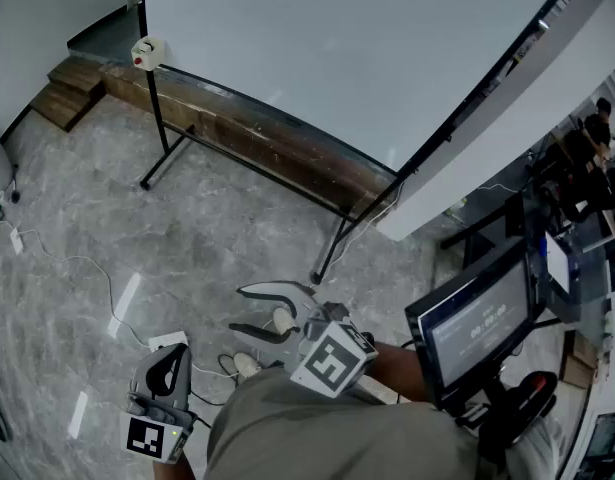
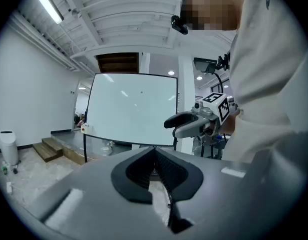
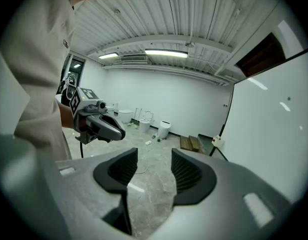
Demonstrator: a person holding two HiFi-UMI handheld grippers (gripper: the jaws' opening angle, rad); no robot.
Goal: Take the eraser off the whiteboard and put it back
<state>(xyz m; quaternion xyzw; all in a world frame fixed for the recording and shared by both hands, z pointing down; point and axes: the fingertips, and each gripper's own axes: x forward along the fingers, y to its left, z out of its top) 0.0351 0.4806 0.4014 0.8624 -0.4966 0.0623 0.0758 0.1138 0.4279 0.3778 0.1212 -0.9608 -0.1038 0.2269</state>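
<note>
Clearance: open floor (image 1: 87, 188) is left between the grippers and the whiteboard (image 1: 337, 58) at 12 o'clock | Eraser (image 1: 147, 52): seated at the board's lower left corner, 11 o'clock | Left gripper (image 1: 172, 358): jaws closed together, nothing held | Right gripper (image 1: 237, 308): jaws spread wide, empty | Obstructions: stand leg (image 1: 332, 250) at 12 o'clock, wooden step (image 1: 67, 93) at 10 o'clock, monitor (image 1: 477, 318) at 3 o'clock

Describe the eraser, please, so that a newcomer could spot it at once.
Find the big whiteboard on its black stand. Follow its bottom edge to the corner nearest the wooden steps; the eraser sits there. It is a small cream block with a red spot, the only thing on the board.
</note>
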